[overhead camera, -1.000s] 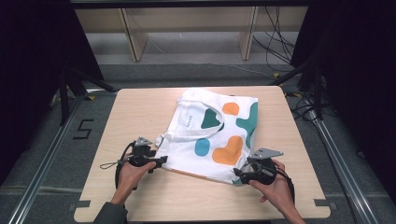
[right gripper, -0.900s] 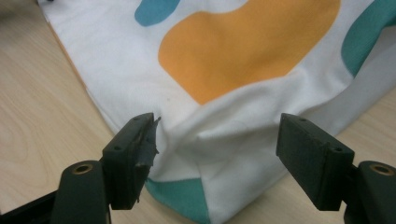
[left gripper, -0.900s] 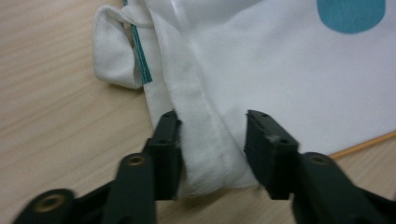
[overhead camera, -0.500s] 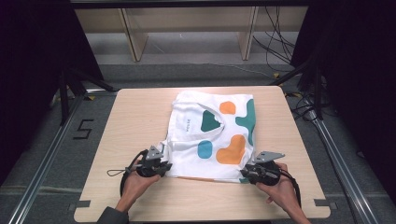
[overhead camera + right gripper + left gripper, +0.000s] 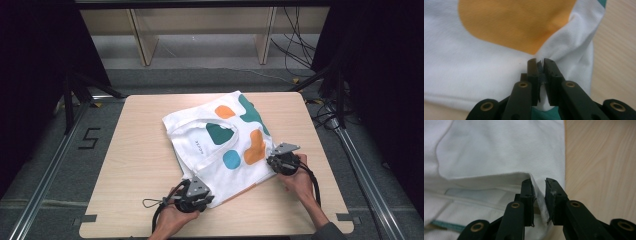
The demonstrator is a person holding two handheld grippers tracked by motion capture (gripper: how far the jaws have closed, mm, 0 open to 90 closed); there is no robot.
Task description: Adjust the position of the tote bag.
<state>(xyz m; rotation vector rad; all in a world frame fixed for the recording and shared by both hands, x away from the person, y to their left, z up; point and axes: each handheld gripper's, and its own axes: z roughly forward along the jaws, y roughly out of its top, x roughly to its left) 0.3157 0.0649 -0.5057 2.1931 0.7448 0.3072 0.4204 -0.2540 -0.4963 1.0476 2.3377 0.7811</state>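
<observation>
A white shirt (image 5: 220,145) with orange, teal and blue patches lies crumpled on the wooden table (image 5: 135,170), and every place here is told from that shirt. The left gripper (image 5: 196,196) sits at the shirt's near hem, by the corner closest to the person; the right gripper (image 5: 281,161) sits at the hem's other end, just beside the orange patch (image 5: 514,25).

Compared with a second ago, the shirt has swung round: its hem then ran straight across in front of the person, and now it slants, the right end farther away. Both hands have travelled with it.

Both sets of jaws have just been closing. In the left gripper view the left gripper (image 5: 539,195) pinches a fold of the white hem, cloth showing between the narrow jaws. In the right gripper view the right gripper (image 5: 539,72) is nearly shut, a pinch of cloth bunched between its pads.

With both lower corners now gripped, the shirt looks ready to be lifted or dragged flat for folding.
</observation>
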